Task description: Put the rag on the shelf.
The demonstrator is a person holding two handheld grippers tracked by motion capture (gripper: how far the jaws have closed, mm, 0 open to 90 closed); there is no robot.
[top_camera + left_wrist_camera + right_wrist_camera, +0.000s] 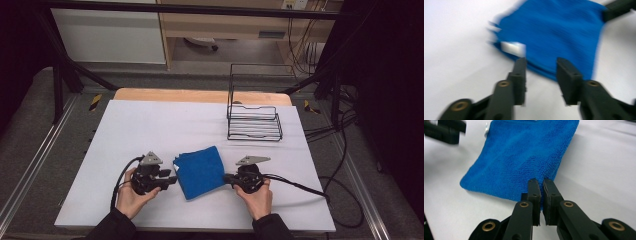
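The folded blue towel (200, 171) lies between both claws; the right gripper (541, 185) is clamped on its near edge to hold it, while the left gripper (541, 65) stands apart just before its corner, probably ready to grasp.

Bench (150, 130) covered by a white sheet, a strip of bare wood (200, 95) left showing along the far edge. Dark grey carpeted floor (30, 145) on both sides, crossed by metal rails (30, 172). Black frame bars (60, 85) slanting down at the left and right, one more running across the top. Behind, a white panel (107, 35) and a light wooden cabinet (225, 22). Black cables (345, 150) hanging and looping at the right. Dim, even lighting, dark at the side edges.
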